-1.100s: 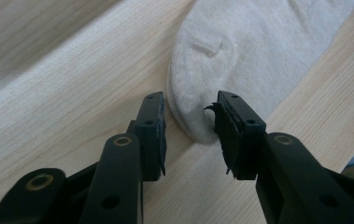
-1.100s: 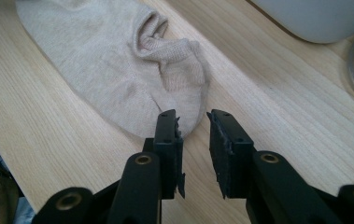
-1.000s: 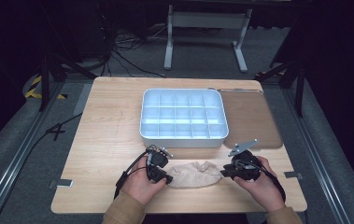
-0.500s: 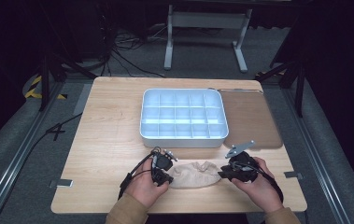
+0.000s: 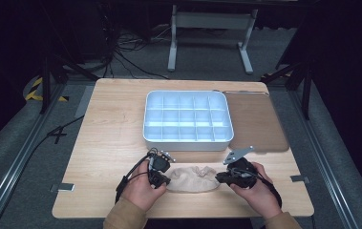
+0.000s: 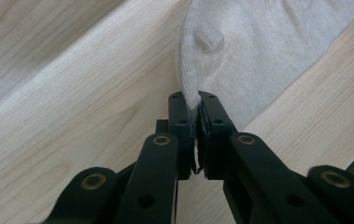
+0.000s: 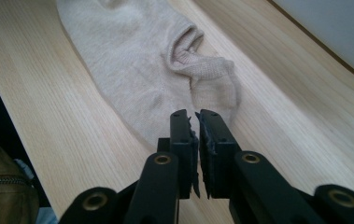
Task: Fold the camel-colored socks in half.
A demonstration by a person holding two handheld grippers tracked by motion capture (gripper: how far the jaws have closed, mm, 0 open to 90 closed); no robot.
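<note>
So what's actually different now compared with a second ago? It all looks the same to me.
Not much. Both hands drew slightly back toward the person's edge of the table, and the right gripper sits a little lower than before. The left gripper is shut on the beige cloth's edge; the right gripper's jaws are closed at the cloth's other end, seemingly on nothing. The cloth, the white divided tray and the brown mat stayed put.

both tongs (image 5: 162,180) (image 5: 220,177) have drawn slightly nearer the table's front edge.

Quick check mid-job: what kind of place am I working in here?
Likely a lab recording rig, not a home: a wooden table amid dark surroundings, floor cables, a metal stand behind.
</note>
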